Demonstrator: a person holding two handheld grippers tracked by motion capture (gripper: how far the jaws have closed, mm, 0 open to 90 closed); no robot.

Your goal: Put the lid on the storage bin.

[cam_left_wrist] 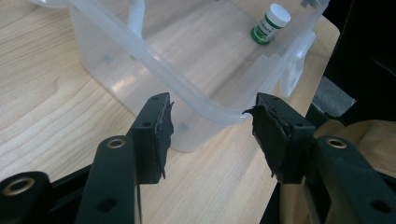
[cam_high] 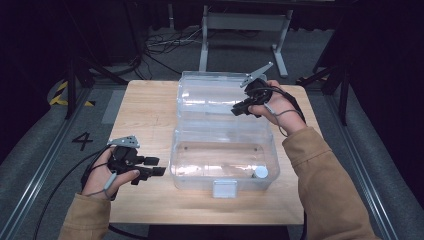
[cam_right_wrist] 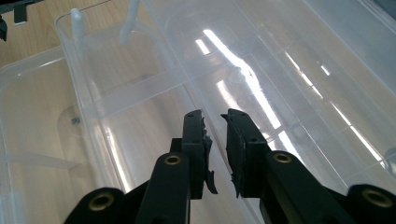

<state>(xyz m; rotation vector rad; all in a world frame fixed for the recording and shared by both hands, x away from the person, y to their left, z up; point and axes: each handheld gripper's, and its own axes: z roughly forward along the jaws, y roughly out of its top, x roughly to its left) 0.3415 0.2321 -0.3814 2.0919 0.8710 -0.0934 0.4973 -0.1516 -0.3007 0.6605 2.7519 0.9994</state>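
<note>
— Clear plastic, that box (cam_high: 225, 160); where does it sit?
— Mid-table on the pale wooden table (cam_high: 145, 115), its transparent lid (cam_high: 220, 97) flung back toward the far edge, a latch (cam_high: 224, 188) facing the near edge.
— Anything inside?
— One small white-capped bottle with a green label (cam_left_wrist: 269, 23), lying in the near right corner of the box.
— Your left claw (cam_high: 156, 166)?
— Jaws spread wide, empty, just beside the box's left wall.
— And the right claw (cam_high: 240, 107)?
— Jaws nearly together with a narrow gap, pinching nothing, over the lid's right side.
</note>
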